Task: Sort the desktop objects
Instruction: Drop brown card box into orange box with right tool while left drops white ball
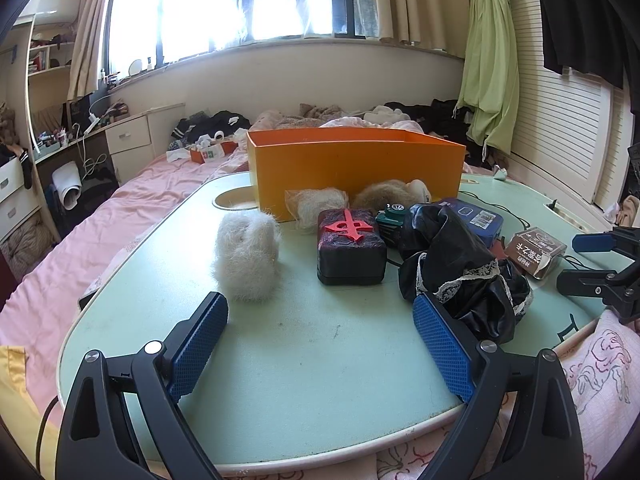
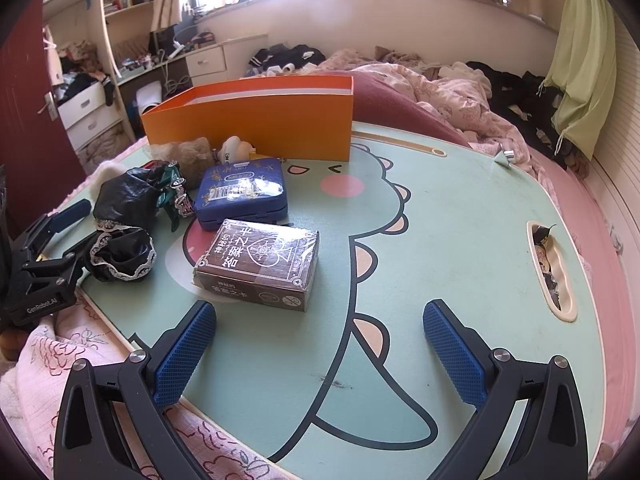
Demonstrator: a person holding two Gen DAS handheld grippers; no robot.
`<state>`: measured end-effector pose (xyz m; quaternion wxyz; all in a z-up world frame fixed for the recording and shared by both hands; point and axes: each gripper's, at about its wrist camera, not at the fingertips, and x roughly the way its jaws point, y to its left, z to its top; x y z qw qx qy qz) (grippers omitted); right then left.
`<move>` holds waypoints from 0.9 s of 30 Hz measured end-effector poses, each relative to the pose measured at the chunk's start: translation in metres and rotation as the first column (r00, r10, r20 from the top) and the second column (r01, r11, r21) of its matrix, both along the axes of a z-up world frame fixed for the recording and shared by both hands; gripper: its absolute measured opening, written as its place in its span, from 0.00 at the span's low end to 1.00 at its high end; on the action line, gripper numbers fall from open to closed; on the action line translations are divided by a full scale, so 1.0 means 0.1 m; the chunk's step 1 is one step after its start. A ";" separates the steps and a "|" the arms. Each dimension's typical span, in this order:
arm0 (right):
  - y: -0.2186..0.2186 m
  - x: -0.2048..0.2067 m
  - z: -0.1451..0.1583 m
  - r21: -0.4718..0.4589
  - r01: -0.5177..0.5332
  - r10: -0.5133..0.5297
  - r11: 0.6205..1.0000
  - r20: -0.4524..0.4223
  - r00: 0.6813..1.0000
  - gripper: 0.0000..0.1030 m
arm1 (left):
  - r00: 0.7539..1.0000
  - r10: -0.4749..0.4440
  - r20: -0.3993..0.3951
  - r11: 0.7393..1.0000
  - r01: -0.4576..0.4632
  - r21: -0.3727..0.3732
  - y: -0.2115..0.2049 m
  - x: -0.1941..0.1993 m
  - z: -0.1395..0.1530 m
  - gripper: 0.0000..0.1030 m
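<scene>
An orange box [image 1: 352, 168] [image 2: 256, 122] stands open at the back of the green lap table [image 1: 280, 360]. In front of it lie a white fur ball [image 1: 245, 256], a dark block with a red character [image 1: 351, 252], black lace-trimmed cloth [image 1: 456, 280] [image 2: 122, 232], a blue case [image 1: 476, 216] [image 2: 242, 194] and a brown card box [image 1: 534, 252] [image 2: 260, 264]. My left gripper [image 1: 320, 340] is open and empty, short of the fur ball and the cloth. My right gripper [image 2: 320, 344] is open and empty, just short of the card box.
Two more fur clumps [image 1: 320, 204] and a small green toy [image 1: 394, 216] lie against the orange box. The table sits on a pink bed [image 1: 120, 208] with clothes heaped behind. A recessed slot [image 2: 554, 272] is at the table's right edge.
</scene>
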<state>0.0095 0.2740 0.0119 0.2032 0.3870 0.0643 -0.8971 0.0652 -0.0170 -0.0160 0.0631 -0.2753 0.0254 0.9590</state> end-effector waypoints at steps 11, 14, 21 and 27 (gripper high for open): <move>0.00 0.00 0.00 0.000 0.000 0.000 1.000 0.000 1.000 1.00 | 1.000 -0.001 0.000 1.000 0.001 0.000 0.00 0.00 0.00 0.91; 0.01 0.00 0.00 0.001 0.000 0.000 1.000 0.000 1.000 1.00 | 1.000 -0.001 0.000 1.000 0.001 0.000 0.00 0.00 0.00 0.91; -0.10 -0.17 0.11 -0.123 -0.022 0.033 0.992 0.095 0.995 1.00 | 1.000 -0.002 0.000 1.000 0.002 0.000 -0.01 0.00 0.00 0.91; -0.47 -0.31 0.12 -0.003 -0.028 0.028 1.000 0.076 0.997 0.68 | 1.000 -0.006 -0.002 1.000 0.006 0.006 -0.01 0.00 -0.01 0.91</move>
